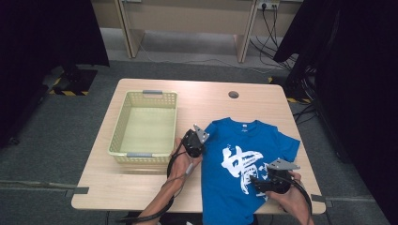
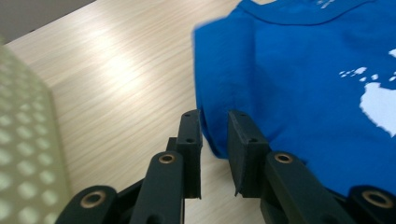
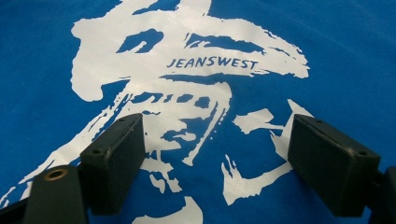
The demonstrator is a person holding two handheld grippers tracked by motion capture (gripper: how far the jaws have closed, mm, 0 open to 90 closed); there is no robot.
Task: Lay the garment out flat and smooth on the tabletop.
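Lying flat, T-shirt (image 1: pixel 234 154) collar away from person; left tool (image 2: pixel 215 140) pinches sleeve edge, right tool (image 3: pixel 215 154) open.

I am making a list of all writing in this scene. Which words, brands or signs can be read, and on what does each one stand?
"JEANSWEST": small blue letters inside the white brush print on the blue T-shirt.
The big white brush character on the T-shirt chest: I cannot read it.
The small white neck label: too small to read.
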